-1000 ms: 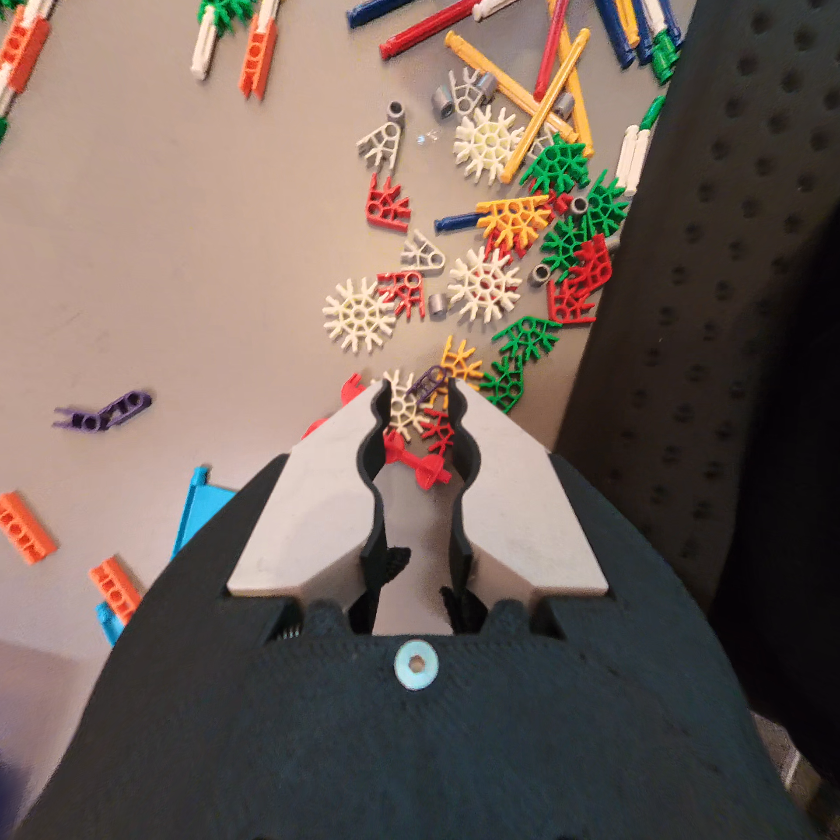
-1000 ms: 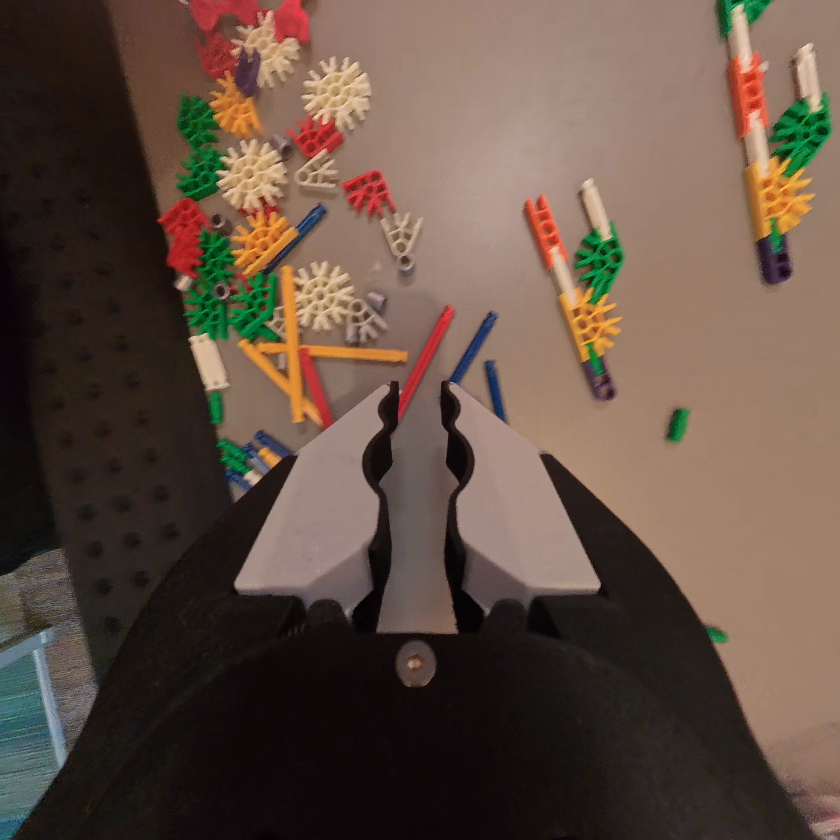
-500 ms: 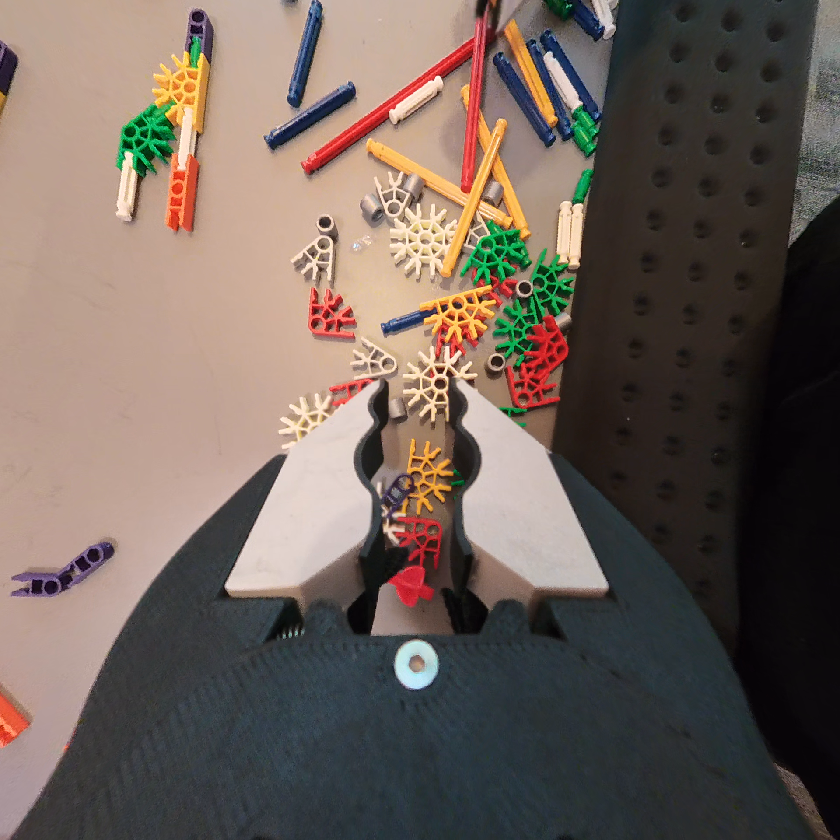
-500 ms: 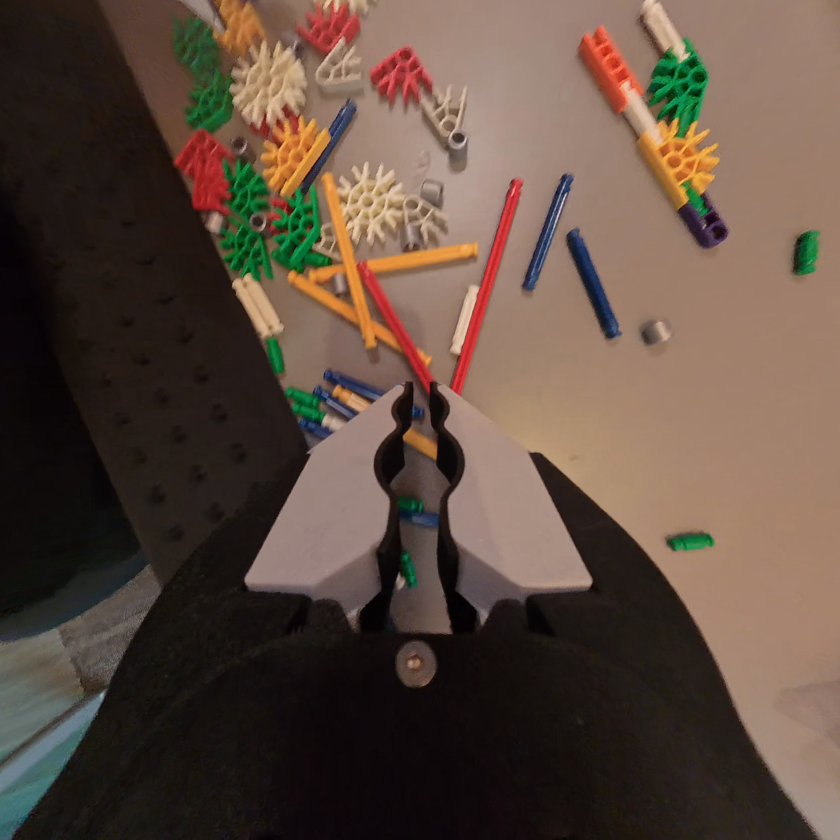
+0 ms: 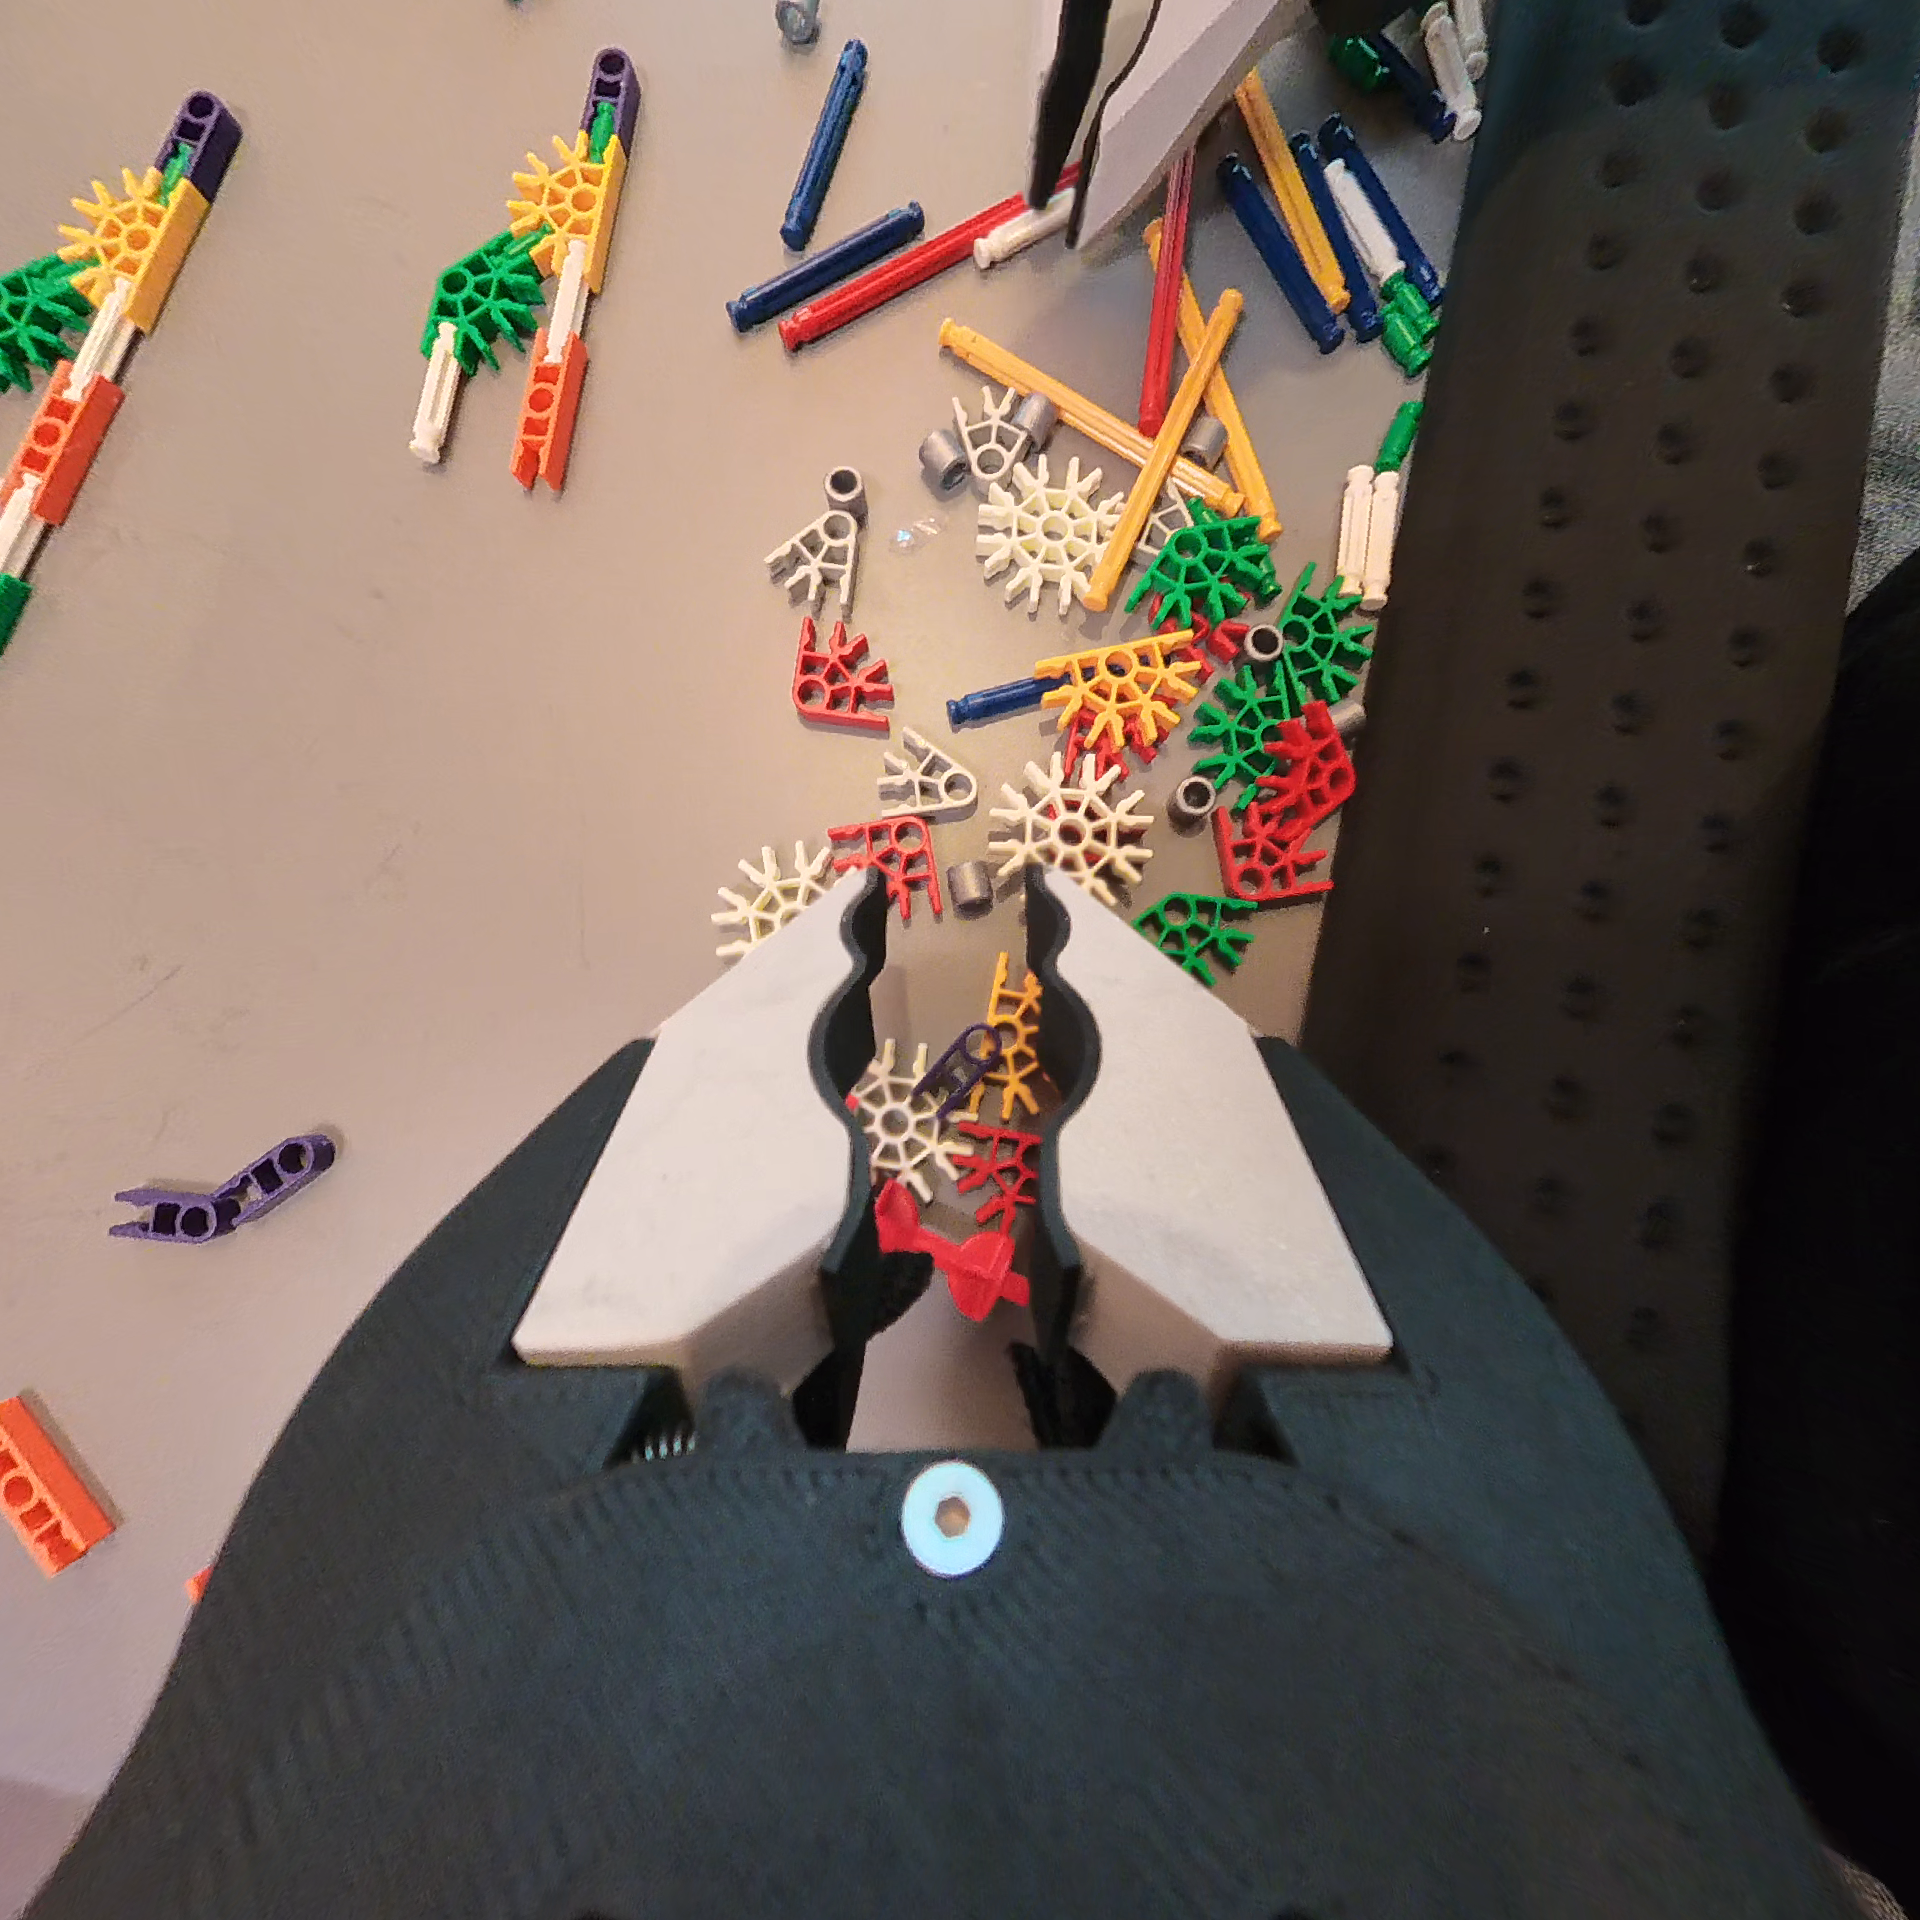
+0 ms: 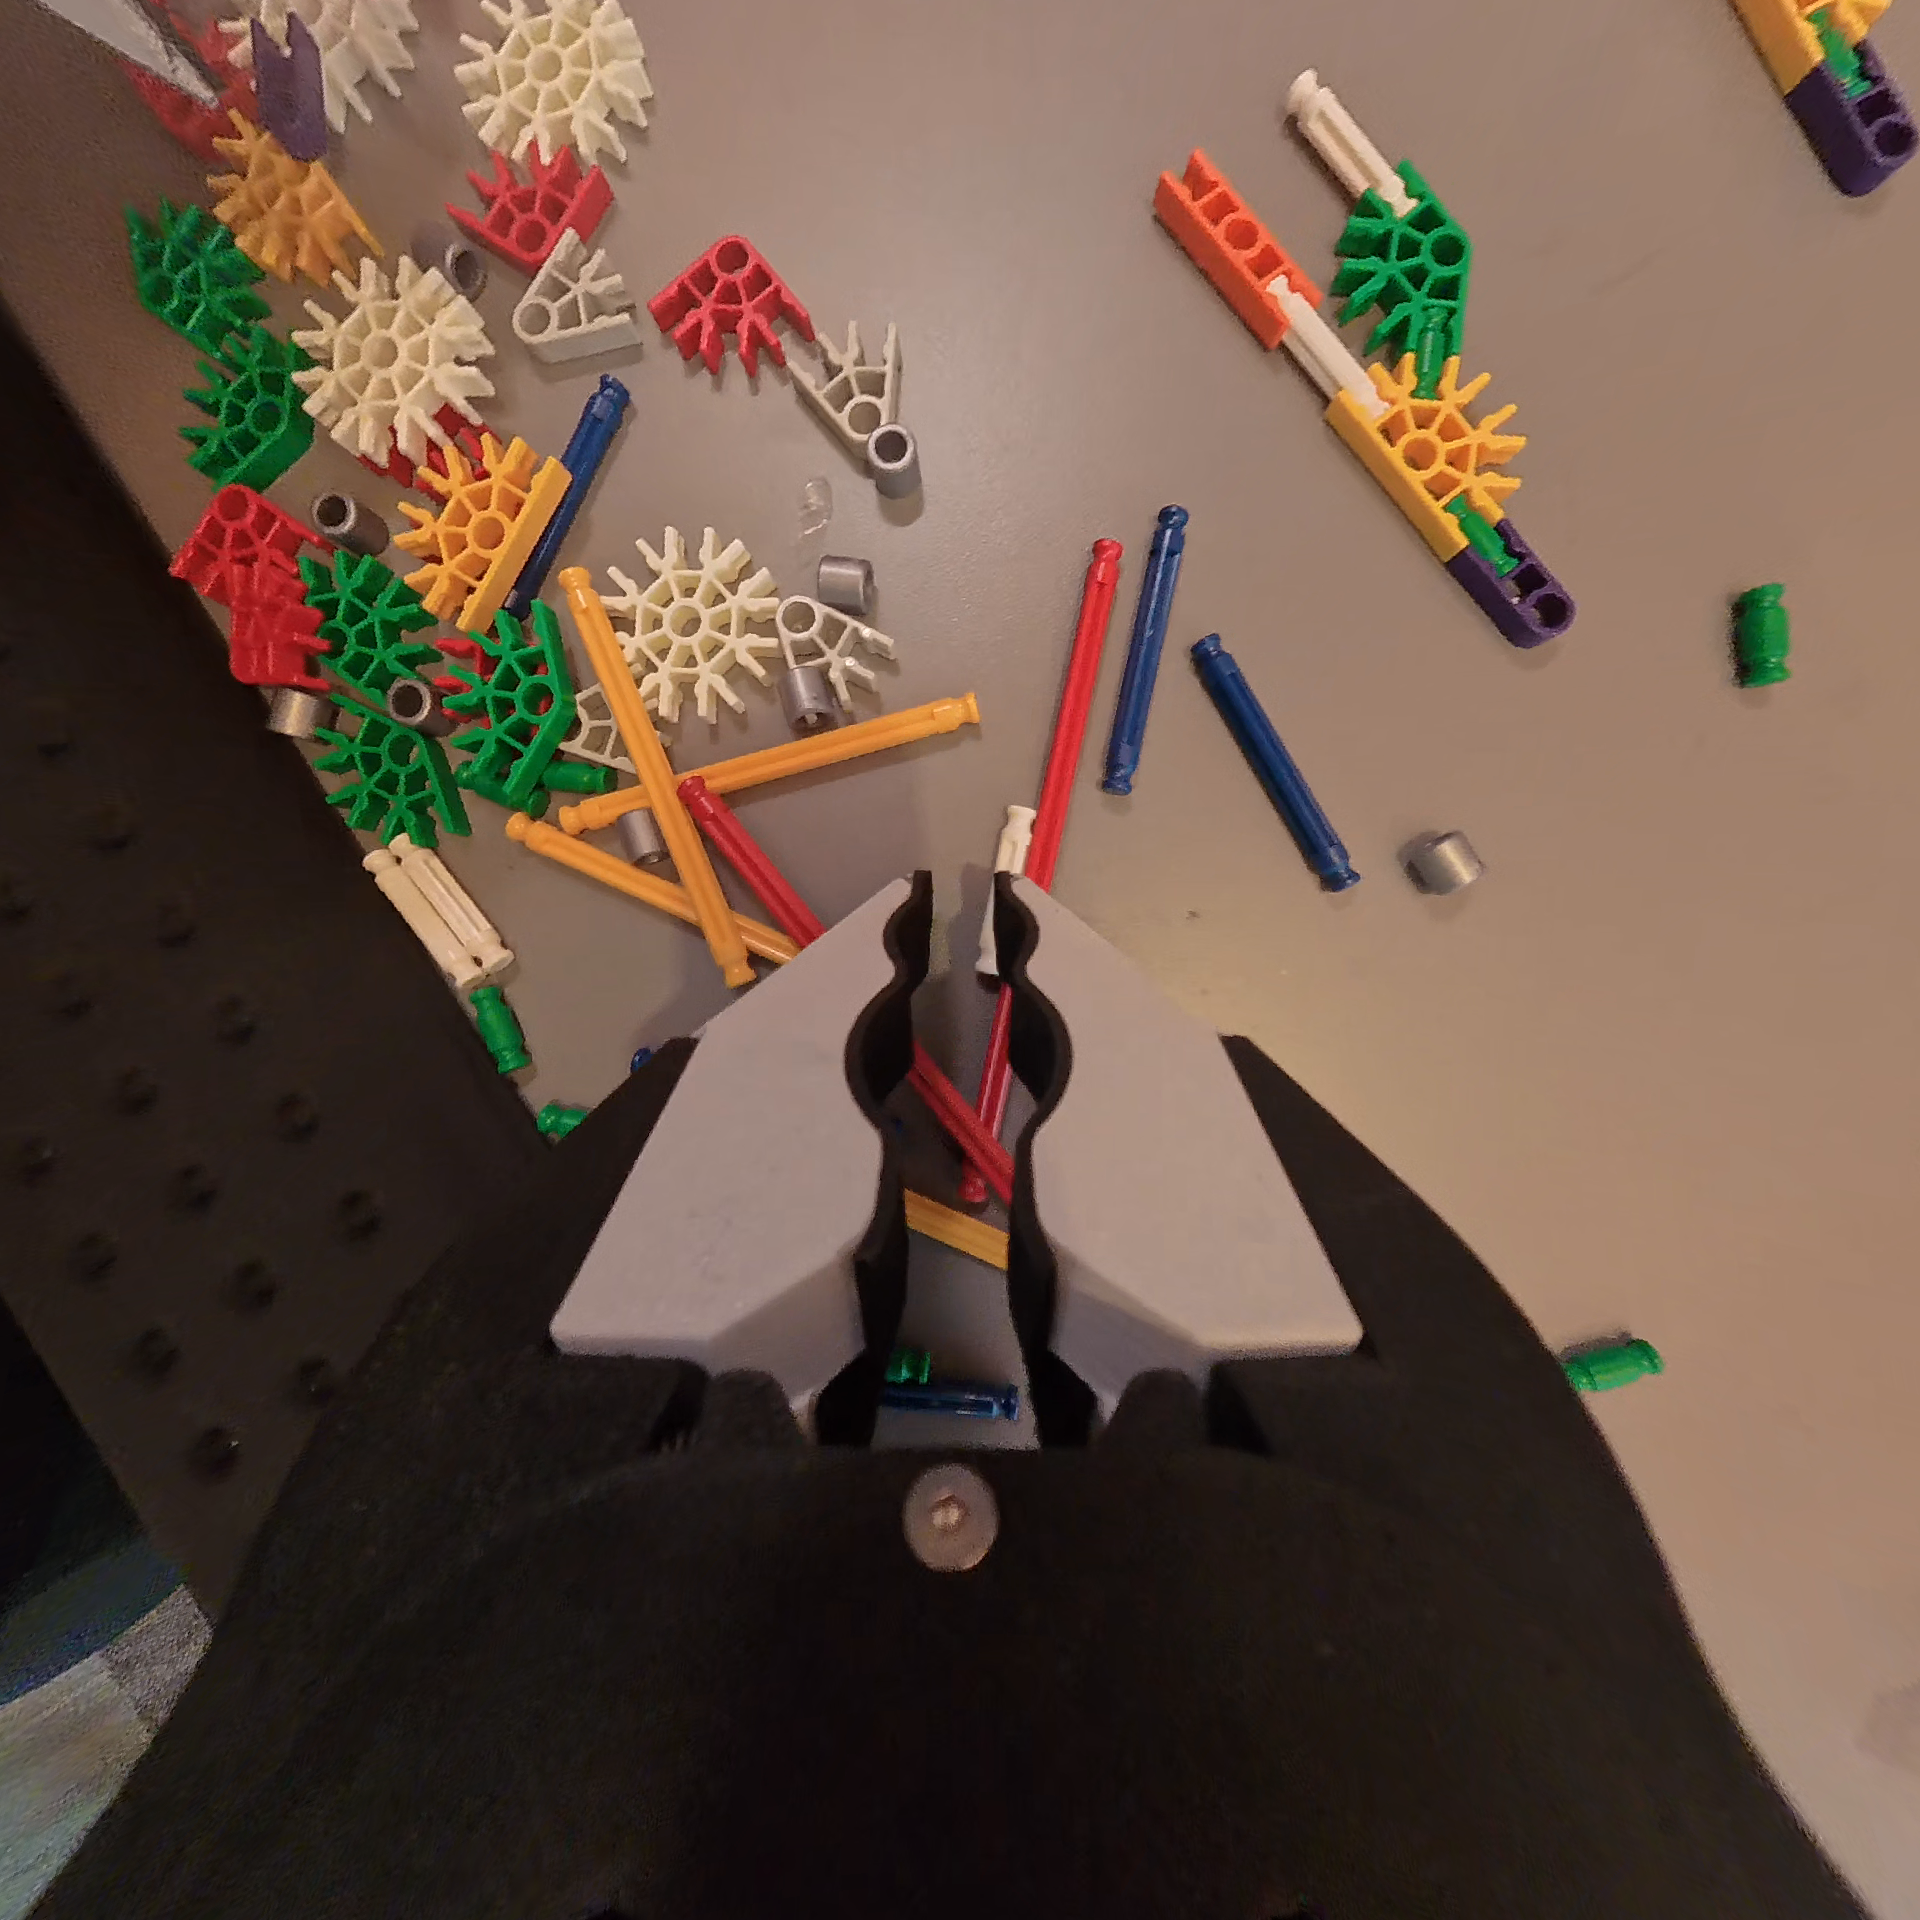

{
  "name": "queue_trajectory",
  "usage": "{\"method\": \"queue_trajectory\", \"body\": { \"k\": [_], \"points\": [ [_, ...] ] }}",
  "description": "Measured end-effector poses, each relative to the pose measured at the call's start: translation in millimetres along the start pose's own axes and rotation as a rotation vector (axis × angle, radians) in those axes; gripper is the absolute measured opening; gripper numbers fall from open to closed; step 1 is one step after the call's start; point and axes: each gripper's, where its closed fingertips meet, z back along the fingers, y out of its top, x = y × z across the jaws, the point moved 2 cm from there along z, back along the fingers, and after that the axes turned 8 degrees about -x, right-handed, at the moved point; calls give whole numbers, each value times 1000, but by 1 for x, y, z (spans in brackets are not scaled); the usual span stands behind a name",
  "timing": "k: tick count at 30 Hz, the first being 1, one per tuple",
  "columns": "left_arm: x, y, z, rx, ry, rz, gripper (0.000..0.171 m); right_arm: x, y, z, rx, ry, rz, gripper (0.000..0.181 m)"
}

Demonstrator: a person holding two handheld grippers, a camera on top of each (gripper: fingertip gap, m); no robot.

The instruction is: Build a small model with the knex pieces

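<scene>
We are seeing the right gripper (image 5: 1070, 208) only as fingertips, the top edge cutting off the rest. The left gripper (image 5: 951, 894) is covering half of a white snowflake connector (image 5: 769, 894). In the right wrist view, a grey finger is hiding part of the short white rod (image 6: 1010, 842), so we cannot tell whether it is being touched. The purple-ended assembly (image 6: 1849, 104) is running off the corner.

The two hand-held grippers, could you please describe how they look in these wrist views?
Both look alike. The left hand-held gripper has a broad, rounded black body with a ribbed, printed-looking texture, two light grey wedge-shaped fingers lined with wavy black pads, and a silver screw at the centre. The right hand-held gripper has the same build, with a darker screw. No cables, markings or sleeves show.
</scene>
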Motion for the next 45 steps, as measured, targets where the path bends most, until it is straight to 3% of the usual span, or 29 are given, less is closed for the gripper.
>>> {"method": "queue_trajectory", "body": {
  "k": [19,24,30,35,45],
  "points": [
    [-6,18,-6,50,-21,-54,23,-3,-7,-4,3,-63,-79,2],
    [-8,61,-7,186,-20,-99,26,-17,28,11,73,-8,93,2],
    [2,98,-17,227,-47,-215,22,-32,67,30,131,38,317,2],
    [6,96,-22,220,-74,-219,5,-39,74,35,125,74,421,3],
    [-2,89,-20,256,-130,-105,4,-37,86,31,146,136,488,3]
  ]
}}
